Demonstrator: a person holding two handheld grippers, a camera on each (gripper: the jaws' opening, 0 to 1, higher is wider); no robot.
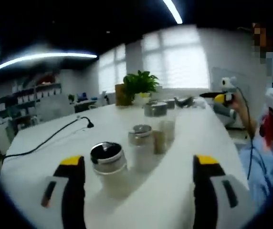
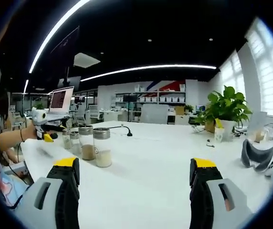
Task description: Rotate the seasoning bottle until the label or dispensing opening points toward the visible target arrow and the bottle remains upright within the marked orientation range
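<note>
Left hand-held gripper [image 1: 139, 167]: jaws spread wide, nothing between them, hovering over the white counter [image 1: 194, 138]. Nearest seasoning bottle [image 1: 109, 164] stands upright just ahead, closer to the left jaw, not touched; dark cap, white contents. Second bottle [image 1: 141, 145] right behind it, more jars [image 1: 162, 126] further ahead in a loose row. Black cable [image 1: 50, 138] off to the left of the jaws, potted plant [image 1: 140, 86] at the far end.

Right hand-held gripper [image 2: 135, 171]: jaws also apart, empty, well back from the bottles. From there the bottle group [image 2: 91, 143] sits ahead-left on the counter, all upright. Plant [image 2: 226, 109] ahead-right, laptop [image 2: 60, 102] far left.
</note>
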